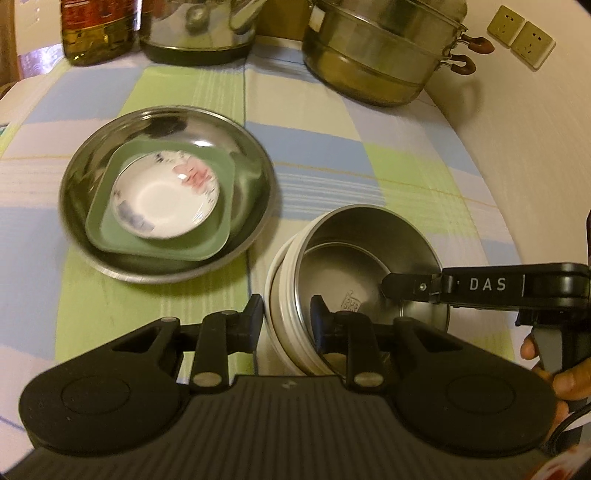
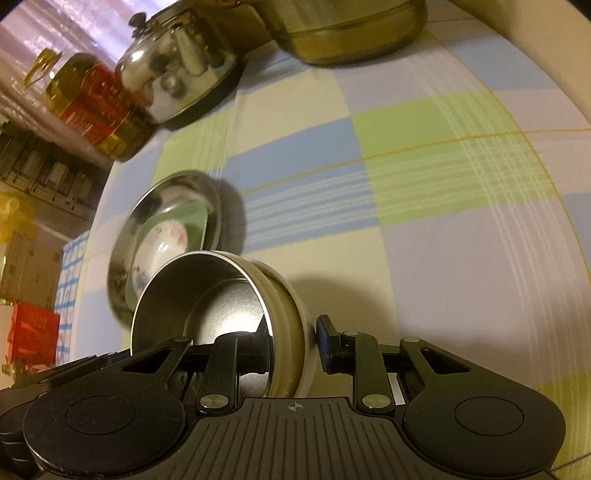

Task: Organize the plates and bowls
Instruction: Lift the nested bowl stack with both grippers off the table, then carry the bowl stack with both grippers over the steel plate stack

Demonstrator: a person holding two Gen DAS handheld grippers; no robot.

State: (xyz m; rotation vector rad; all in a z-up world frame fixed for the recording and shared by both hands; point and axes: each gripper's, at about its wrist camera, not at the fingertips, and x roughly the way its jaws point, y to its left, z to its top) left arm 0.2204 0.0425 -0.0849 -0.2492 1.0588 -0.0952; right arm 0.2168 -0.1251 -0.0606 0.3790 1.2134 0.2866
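A steel bowl with a white outer shell (image 1: 354, 266) is tilted above the checked tablecloth. My left gripper (image 1: 286, 319) straddles its near rim, one finger inside and one outside, closed on the wall. My right gripper (image 2: 293, 345) grips the bowl's (image 2: 221, 295) opposite rim the same way; it shows in the left wrist view (image 1: 410, 286) coming in from the right. To the left, a wide steel plate (image 1: 255, 229) holds a green square plate (image 1: 218, 236) with a white flowered saucer (image 1: 166, 199) on top.
At the back stand a steel steamer pot (image 1: 380, 55), a steel kettle (image 1: 199, 29) and an oil bottle (image 1: 98, 33). A white wall with sockets (image 1: 521, 37) runs along the right. The tablecloth (image 1: 351, 155) lies between the stack and the pots.
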